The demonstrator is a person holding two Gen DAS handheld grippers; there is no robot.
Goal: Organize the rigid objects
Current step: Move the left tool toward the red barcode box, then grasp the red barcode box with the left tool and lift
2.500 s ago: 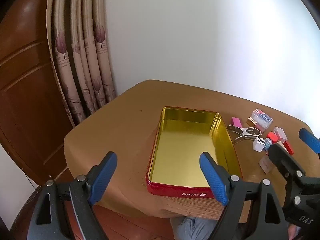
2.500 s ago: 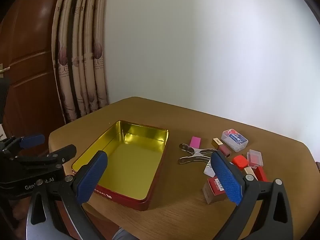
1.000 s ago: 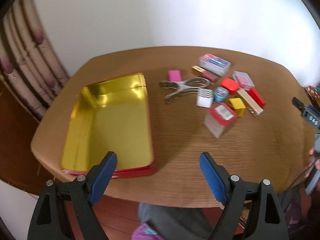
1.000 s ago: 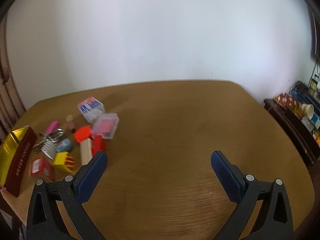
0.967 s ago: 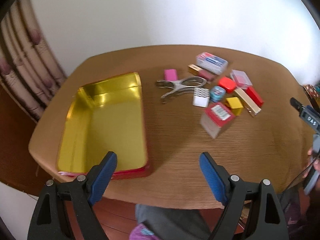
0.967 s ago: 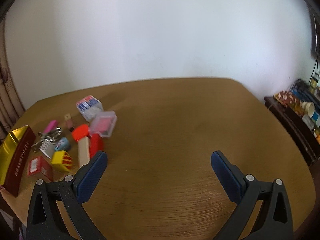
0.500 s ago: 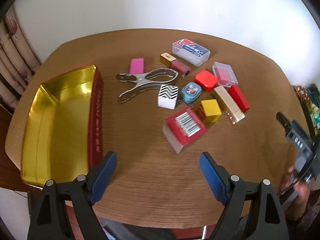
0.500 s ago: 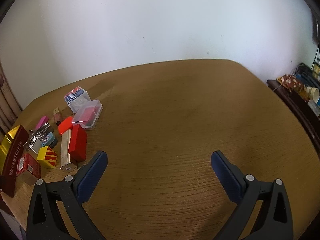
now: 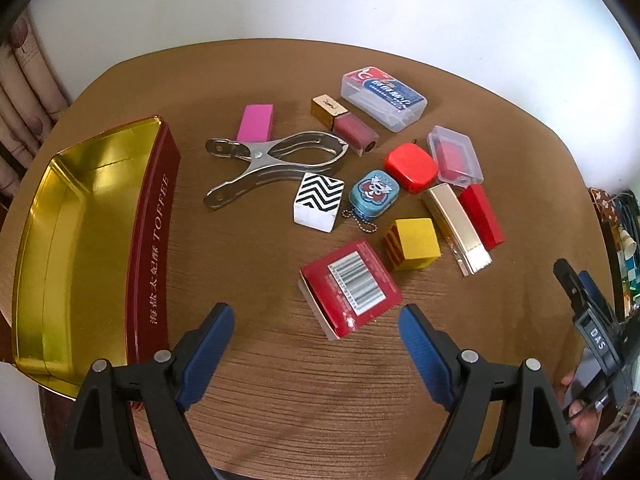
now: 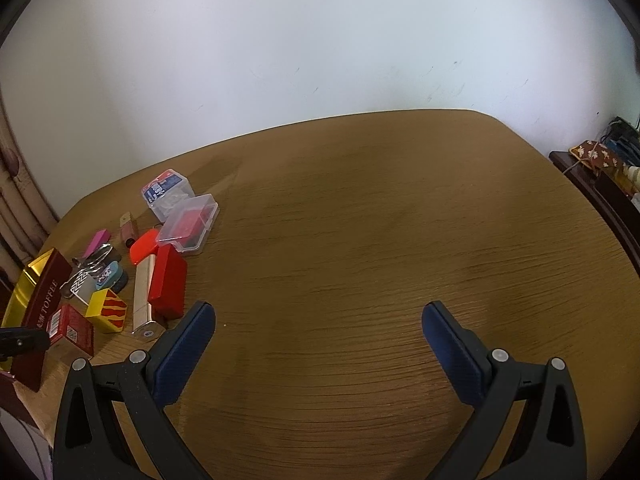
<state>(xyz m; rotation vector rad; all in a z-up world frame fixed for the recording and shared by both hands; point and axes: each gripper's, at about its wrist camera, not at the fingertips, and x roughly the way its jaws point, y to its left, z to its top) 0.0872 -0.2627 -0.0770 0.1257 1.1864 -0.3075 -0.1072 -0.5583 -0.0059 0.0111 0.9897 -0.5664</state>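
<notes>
A red tin with a gold inside (image 9: 80,216) lies at the table's left. Right of it sit several small items: a red barcode box (image 9: 350,282), a yellow cube (image 9: 414,242), a zigzag block (image 9: 318,202), a steel clamp (image 9: 272,160), a blue tin (image 9: 374,192) and a clear card case (image 9: 384,92). My left gripper (image 9: 316,320) hangs open just in front of the barcode box, empty. My right gripper (image 10: 318,320) is open over bare table, with the same pile (image 10: 160,248) off to its left.
The brown wooden table (image 10: 380,240) stretches wide to the right of the pile. A white wall backs it. A low dark shelf with clutter (image 10: 600,164) stands at the far right. A hand holding the right gripper's handle (image 9: 592,344) shows at the left view's right edge.
The left gripper swung right from the tin and moved closer and lower over the small items. The right gripper turned away to the right, so the pile slid to its left edge.
</notes>
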